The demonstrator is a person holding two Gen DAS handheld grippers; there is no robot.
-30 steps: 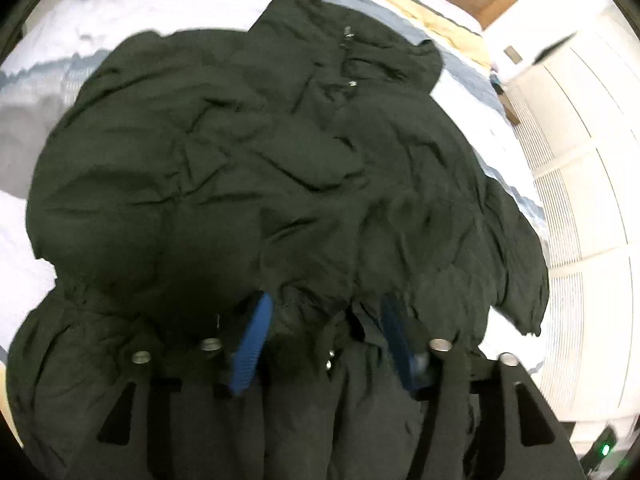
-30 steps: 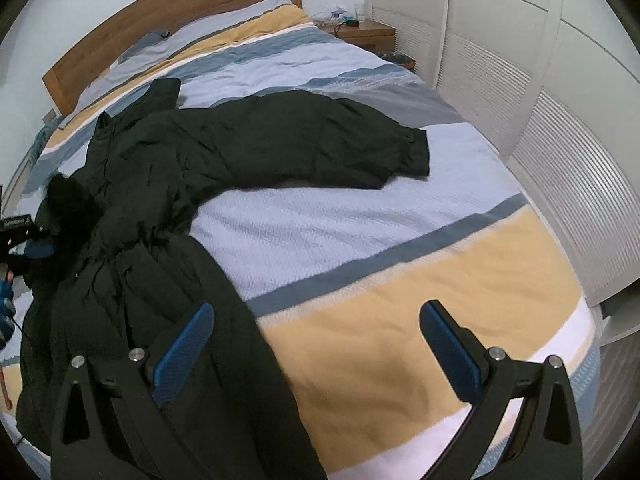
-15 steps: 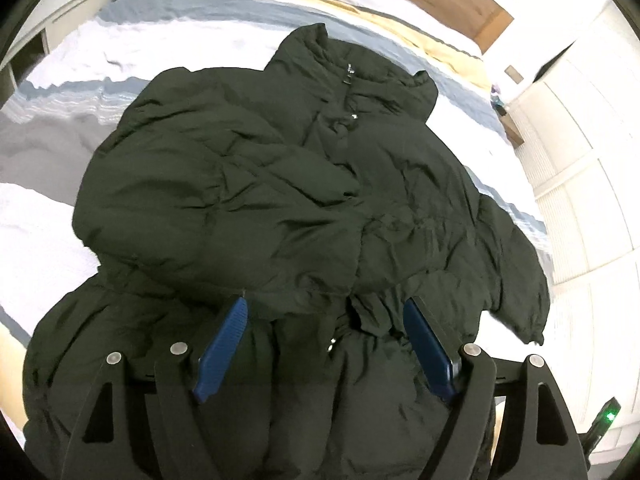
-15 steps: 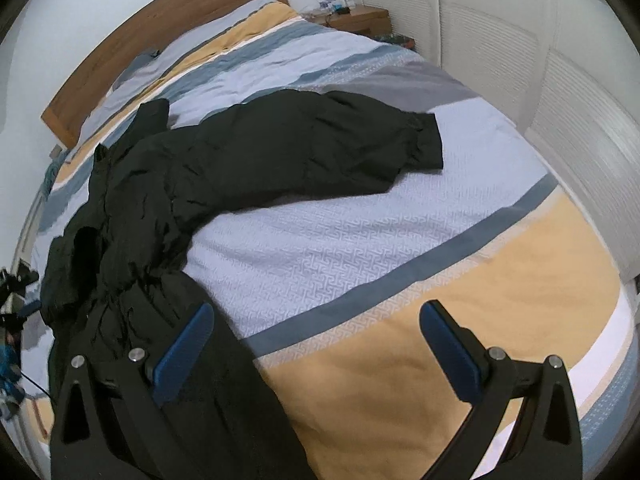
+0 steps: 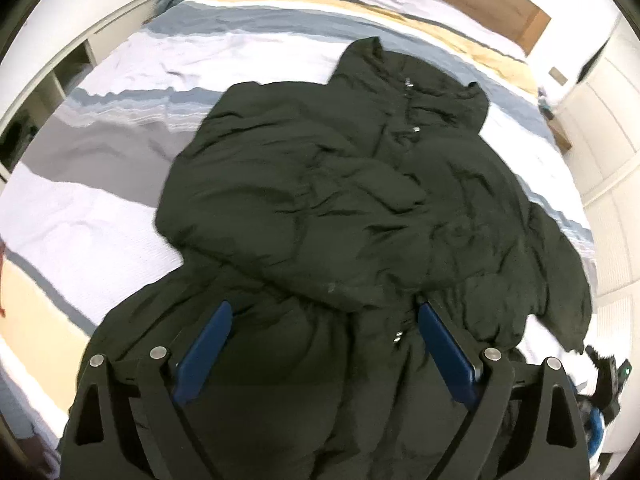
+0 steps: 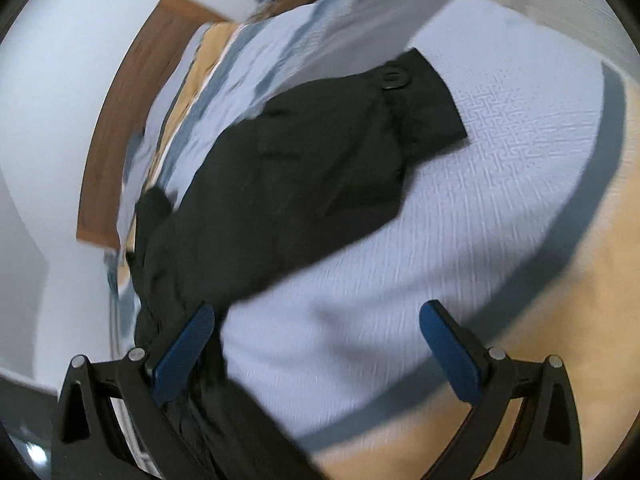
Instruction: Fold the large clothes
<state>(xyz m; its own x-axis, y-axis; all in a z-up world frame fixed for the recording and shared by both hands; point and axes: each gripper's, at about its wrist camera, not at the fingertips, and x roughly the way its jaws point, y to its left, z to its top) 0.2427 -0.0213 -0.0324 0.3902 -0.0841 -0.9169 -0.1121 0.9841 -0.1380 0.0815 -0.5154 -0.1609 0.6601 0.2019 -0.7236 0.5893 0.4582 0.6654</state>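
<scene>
A large dark green padded coat (image 5: 340, 208) lies on the striped bed, collar toward the headboard. One sleeve is folded across its chest (image 5: 280, 216). My left gripper (image 5: 324, 320) is open and empty, hovering above the coat's lower half. In the right wrist view the other sleeve (image 6: 320, 164) lies stretched out over the cover, its cuff (image 6: 424, 96) with a black button at the far end. My right gripper (image 6: 320, 324) is open and empty, above the bedcover just short of that sleeve. The right wrist view is tilted and blurred.
The bed has a blue, grey, white and yellow striped cover (image 5: 100, 208) and a wooden headboard (image 5: 500, 4). White wardrobe doors (image 5: 604, 128) stand to the right. Open shelving (image 5: 48, 92) runs along the left side. A nightstand (image 5: 560, 136) sits by the headboard.
My left gripper opened, let go of the folded sleeve and pulled back. My right gripper swung in toward the outstretched sleeve, tilting as it moved.
</scene>
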